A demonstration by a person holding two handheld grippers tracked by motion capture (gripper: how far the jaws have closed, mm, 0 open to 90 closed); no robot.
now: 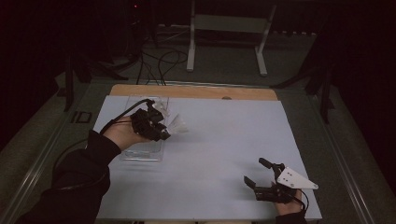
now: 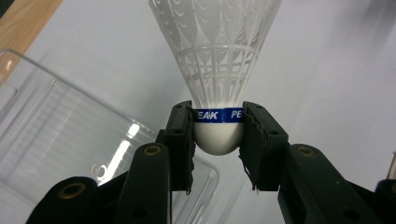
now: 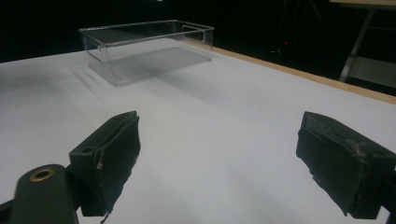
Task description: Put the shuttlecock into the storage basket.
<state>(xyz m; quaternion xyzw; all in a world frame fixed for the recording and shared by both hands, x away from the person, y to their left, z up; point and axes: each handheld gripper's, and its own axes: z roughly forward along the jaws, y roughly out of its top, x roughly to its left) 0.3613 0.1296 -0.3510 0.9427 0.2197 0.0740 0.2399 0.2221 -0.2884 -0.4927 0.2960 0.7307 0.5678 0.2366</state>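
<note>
A white shuttlecock (image 2: 219, 56) with a blue band round its cork is held in my left gripper (image 2: 218, 119), whose two black jaws press on the cork from both sides. In the high view the left gripper (image 1: 163, 131) hovers over the right side of a clear plastic box (image 1: 140, 154), with the shuttlecock (image 1: 178, 125) pointing right, past the box wall. The clear box (image 2: 56, 135) lies below and to the left of the jaws. My right gripper (image 1: 256, 171) rests near the table's front right, open, with nothing between its jaws (image 3: 219, 158).
A white sheet (image 1: 224, 140) covers the table, with a wooden strip (image 1: 194, 91) along its far edge. The clear box (image 3: 144, 44) looks empty from the right gripper view. Beyond the table stand a metal frame (image 1: 229, 28) and floor cables (image 1: 159, 60).
</note>
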